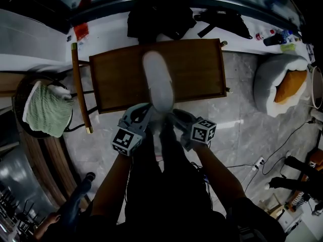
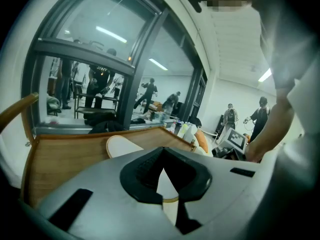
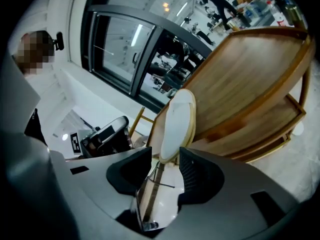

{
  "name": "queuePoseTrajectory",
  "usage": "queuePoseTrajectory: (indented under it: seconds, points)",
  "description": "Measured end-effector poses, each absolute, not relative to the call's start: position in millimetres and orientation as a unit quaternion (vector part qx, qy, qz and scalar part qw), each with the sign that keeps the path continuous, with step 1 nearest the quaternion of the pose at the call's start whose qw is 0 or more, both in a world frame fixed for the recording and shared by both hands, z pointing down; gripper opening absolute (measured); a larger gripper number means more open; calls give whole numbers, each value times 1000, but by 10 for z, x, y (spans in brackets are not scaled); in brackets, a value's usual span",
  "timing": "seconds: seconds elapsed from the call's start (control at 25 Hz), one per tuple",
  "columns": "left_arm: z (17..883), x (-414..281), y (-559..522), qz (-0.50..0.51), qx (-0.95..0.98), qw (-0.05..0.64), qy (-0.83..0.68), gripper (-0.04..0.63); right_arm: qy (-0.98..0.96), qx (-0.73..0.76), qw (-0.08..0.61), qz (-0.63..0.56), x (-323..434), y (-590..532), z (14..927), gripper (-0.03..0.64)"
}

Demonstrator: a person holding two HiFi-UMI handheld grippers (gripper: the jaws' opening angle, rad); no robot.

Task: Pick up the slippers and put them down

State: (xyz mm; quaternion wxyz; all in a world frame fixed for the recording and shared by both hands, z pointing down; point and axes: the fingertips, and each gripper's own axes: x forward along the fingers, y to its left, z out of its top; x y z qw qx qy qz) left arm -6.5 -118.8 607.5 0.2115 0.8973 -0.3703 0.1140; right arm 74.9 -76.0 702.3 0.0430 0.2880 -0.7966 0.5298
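While it hangs over the table (image 1: 202, 69) at 12 o'clock, I log one slipper (image 1: 158, 82): right gripper (image 3: 167, 166) clamped on its heel, left gripper (image 2: 162, 176) pinched on its rim.

Over the table (image 1: 202, 69), the slipper (image 1: 158, 79) is blurred. Its near end is hidden between the left gripper (image 1: 143, 114) and right gripper (image 1: 177, 117). Beyond the table, figures (image 2: 98, 81) behind the window (image 2: 90, 54) are too small to make out.

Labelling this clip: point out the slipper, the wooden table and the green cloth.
slipper (image 1: 157, 79), head view, middle of its white surface
wooden table (image 1: 202, 69), head view, bare top beside the slipper
green cloth (image 1: 48, 112), head view, its middle
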Motion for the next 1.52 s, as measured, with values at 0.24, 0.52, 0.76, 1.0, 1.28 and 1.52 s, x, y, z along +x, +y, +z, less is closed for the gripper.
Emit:
queuePoseTrajectory:
  seconds: [0.24, 0.52, 0.76, 1.0, 1.28, 1.52]
  points:
    - [6162, -58, -1125, 114, 895, 219, -371, 6, -769, 287, 30, 571, 703, -739, 7211, 175]
    - [6248, -65, -1079, 116, 894, 225, -370, 6, -752, 274, -9, 600, 562, -834, 7241, 183]
    - [6329, -104, -1075, 122, 892, 228, -370, 6, -751, 267, -15, 603, 492, -878, 7249, 183]
    - [6353, -96, -1064, 121, 891, 231, -371, 6, -742, 266, -20, 615, 465, -892, 7318, 181]
    - [6374, -98, -1042, 121, 890, 235, -371, 6, -743, 265, -14, 615, 425, -922, 7339, 150]
    - [6389, -113, -1047, 121, 890, 236, -372, 6, -743, 258, -19, 617, 445, -944, 7311, 118]
